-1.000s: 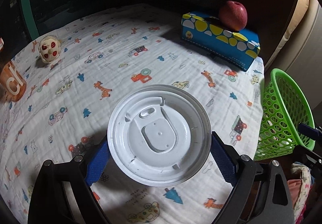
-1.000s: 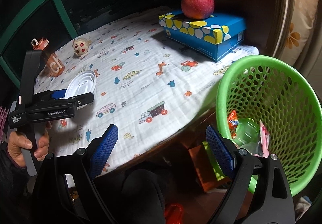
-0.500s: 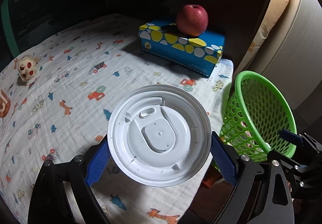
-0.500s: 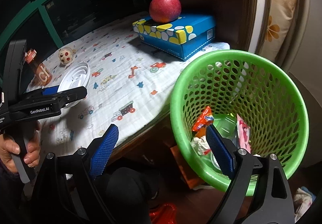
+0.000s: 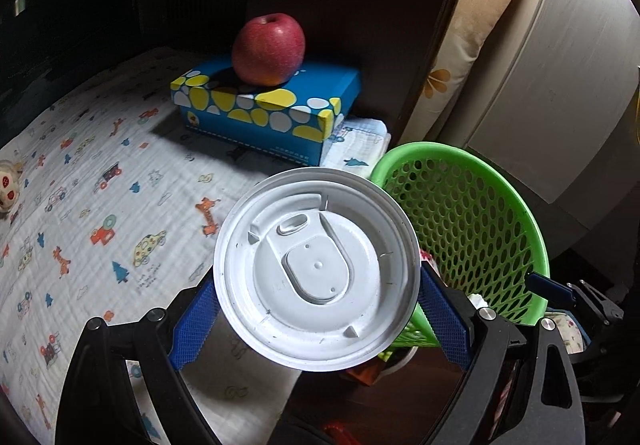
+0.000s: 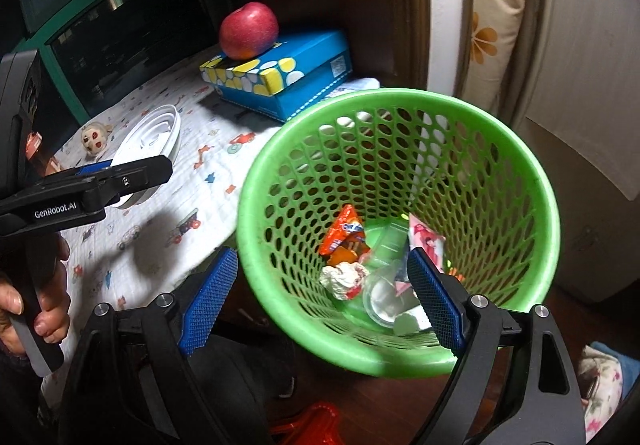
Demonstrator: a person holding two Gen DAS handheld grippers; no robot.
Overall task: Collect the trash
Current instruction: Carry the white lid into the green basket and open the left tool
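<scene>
White lid (image 5: pixel 316 281); green basket (image 6: pixel 536 181); red apple (image 5: pixel 269 49); blue box (image 5: pixel 280 105) with yellow and white spots; blue pads (image 6: pixel 208 301).

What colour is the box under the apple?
Blue with yellow and white spots. The box under the apple shows best in the left wrist view.

- A table (image 5: pixel 100 205) under a white cloth printed with small cars and animals.
- Dark window panes in a green frame (image 6: pixel 52 45) behind it.
- A pale curtain (image 6: pixel 486 37) with orange flowers hangs at right.
- Dark wooden floor (image 6: pixel 400 405) below; dim, patchy light.
</scene>
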